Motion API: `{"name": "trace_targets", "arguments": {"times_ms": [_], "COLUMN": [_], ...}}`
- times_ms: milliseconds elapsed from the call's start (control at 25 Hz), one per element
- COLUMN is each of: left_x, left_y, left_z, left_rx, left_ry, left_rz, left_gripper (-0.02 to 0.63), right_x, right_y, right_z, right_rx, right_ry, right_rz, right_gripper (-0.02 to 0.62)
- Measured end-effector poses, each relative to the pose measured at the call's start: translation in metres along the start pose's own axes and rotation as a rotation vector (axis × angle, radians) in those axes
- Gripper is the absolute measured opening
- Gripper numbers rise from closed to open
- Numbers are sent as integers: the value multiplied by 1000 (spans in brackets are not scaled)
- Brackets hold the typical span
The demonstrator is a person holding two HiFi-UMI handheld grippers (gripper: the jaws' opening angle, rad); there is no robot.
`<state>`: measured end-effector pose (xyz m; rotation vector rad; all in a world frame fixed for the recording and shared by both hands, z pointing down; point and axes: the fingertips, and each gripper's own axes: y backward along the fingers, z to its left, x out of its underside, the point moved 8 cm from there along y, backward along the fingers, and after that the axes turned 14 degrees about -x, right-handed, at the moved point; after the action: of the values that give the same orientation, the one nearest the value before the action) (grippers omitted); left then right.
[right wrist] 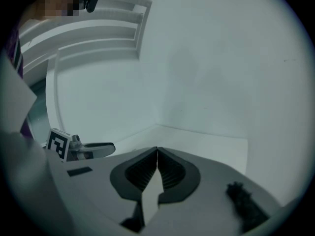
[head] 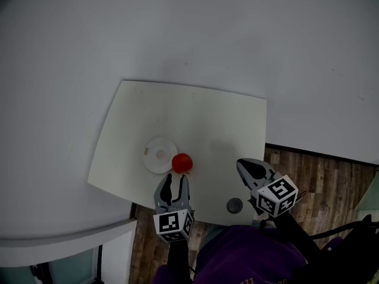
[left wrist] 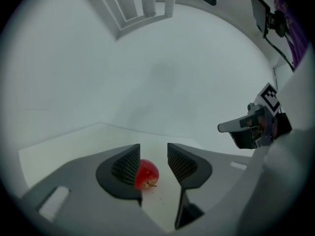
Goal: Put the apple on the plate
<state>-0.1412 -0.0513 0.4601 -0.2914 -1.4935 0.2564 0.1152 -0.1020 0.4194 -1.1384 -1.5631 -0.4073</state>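
A red apple [head: 182,162] lies on the white table [head: 195,111], against the right edge of a small white plate [head: 159,155]; whether it rests on the rim I cannot tell. My left gripper [head: 176,176] sits just in front of the apple, pointing at it. In the left gripper view its jaws [left wrist: 153,149] stand apart, with the apple [left wrist: 147,174] low between them, half hidden by the left jaw and clear of the right pad. My right gripper [head: 241,164] hovers over the table's front right part, shut on nothing [right wrist: 157,152].
A small dark round object [head: 234,205] lies by the table's front edge between the grippers. Wooden floor [head: 320,170] shows to the right of the table. A pale wall surrounds the table at the back and left. The person's purple garment [head: 249,256] fills the bottom.
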Motion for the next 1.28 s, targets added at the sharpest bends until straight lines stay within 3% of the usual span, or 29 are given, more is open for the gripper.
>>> {"name": "trace_targets", "arguments": {"times_ms": [360,640,1000,1280], "left_x": [22,47,65,77], "left_y": [-35,-64,-79,-91], "left_z": [-7,-18,-22,-23], "left_rx": [-31,-139,-255,-288], "left_ry": [16,1,-37,-21], "left_rz": [71,170,209,260], "left_gripper": [272,359,362,362], "right_x": [0,0,0,1], "right_y": [-1,4,13,14], "right_z": [-7,-12,-17,-19], "right_rx": [19,48,82,88], "right_ry": [-4,-9,-14,-16], "right_rz": [-4,-4,-13,-1], "right_gripper": [11,11,11,11]}}
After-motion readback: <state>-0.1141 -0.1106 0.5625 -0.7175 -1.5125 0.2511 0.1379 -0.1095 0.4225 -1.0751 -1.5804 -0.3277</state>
